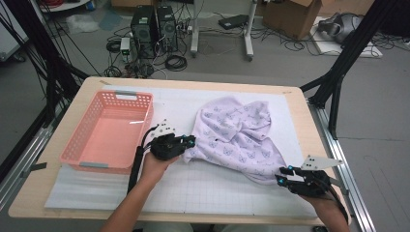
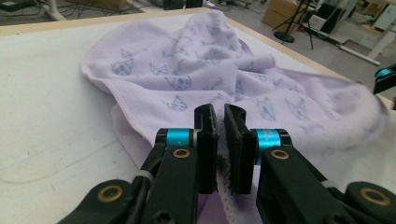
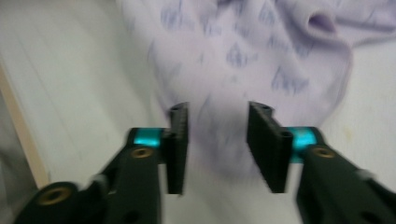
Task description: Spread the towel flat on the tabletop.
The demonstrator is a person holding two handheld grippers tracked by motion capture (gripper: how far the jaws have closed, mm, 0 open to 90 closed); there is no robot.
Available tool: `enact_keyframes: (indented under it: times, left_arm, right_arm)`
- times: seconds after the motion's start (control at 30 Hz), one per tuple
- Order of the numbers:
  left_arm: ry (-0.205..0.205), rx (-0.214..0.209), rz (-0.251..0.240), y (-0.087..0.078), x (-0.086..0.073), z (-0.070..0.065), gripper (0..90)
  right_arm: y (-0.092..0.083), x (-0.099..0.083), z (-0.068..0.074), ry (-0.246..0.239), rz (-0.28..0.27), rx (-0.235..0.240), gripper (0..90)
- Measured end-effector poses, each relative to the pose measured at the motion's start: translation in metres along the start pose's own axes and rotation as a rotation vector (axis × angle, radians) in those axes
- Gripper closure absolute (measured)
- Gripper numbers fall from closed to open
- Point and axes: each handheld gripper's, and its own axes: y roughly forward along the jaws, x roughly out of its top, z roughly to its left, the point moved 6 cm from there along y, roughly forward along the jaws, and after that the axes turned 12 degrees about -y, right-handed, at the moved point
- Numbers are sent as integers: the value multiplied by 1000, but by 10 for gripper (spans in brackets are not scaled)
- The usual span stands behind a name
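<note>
A crumpled lilac towel [image 1: 237, 130] printed with small blue cat faces lies on the white gridded mat [image 1: 217, 191]. My left gripper [image 1: 187, 142] is at the towel's left edge and is shut on its hem. In the left gripper view the jaws of that gripper [image 2: 219, 111] stand almost together, pinching the white-stitched edge of the towel [image 2: 196, 70]. My right gripper [image 1: 283, 175] is at the towel's near right corner. Its jaws [image 3: 218, 112] are apart in the right gripper view, the towel [image 3: 243, 56] lies blurred beneath and beyond them, and the pads do not press on it.
An empty pink plastic basket [image 1: 77, 128] sits at the left of the table, close to my left hand. The wooden table edge [image 1: 309, 121] runs just right of the towel. Computers, cables and boxes stand on the floor beyond the table.
</note>
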Motion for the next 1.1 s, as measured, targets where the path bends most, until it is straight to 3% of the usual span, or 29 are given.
enact_keyframes:
  times: [0.07, 0.13, 0.23, 0.27, 0.33, 0.4, 0.43, 0.57, 0.67, 0.7, 0.83, 0.93, 0.97, 1.03, 1.1]
  left_arm:
    - [0, 11, 8, 5, 0, 2, 834]
    - [4, 26, 20, 11, 1, 5, 834]
    - [-18, 40, -1, 14, 5, 9, 834]
    - [-22, 50, 0, 16, 7, 12, 834]
    - [-28, 64, -7, 18, 10, 16, 834]
    - [-46, 77, -23, 20, 14, 20, 835]
    - [-52, 82, -27, 20, 15, 22, 835]
    - [-85, 112, -59, 25, 27, 35, 837]
    - [-54, 162, -46, 37, 31, 43, 837]
    - [-52, 171, -62, 39, 32, 45, 837]
    - [-61, 213, -72, 48, 33, 57, 837]
    - [-86, 202, -84, 53, 32, 58, 833]
    - [-93, 202, -79, 54, 31, 57, 805]
    - [-121, 196, -65, 53, 30, 57, 623]
    - [-122, 177, -46, 48, 29, 57, 508]
  right_arm:
    - [8, 12, 4, -6, -27, 10, 496]
    - [21, 22, 10, -27, -17, 14, 447]
    - [46, 36, 22, -36, -16, 51, 440]
    - [55, 40, 26, -50, -3, 65, 455]
    - [72, 44, 26, -86, 56, 57, 637]
    - [84, 48, 16, -82, 88, 38, 815]
    - [88, 52, 6, -56, 76, 19, 837]
    - [100, 64, -31, 5, 77, -60, 841]
    - [109, 79, -59, -1, 81, -144, 839]
    - [112, 85, -66, -17, 81, -172, 839]
    - [122, 102, -87, -16, 64, -247, 847]
    - [132, 108, -98, -24, 77, -314, 851]
    - [135, 108, -102, -25, 88, -343, 851]
    - [140, 106, -105, 3, 102, -359, 832]
    - [145, 101, -105, 29, 128, -346, 698]
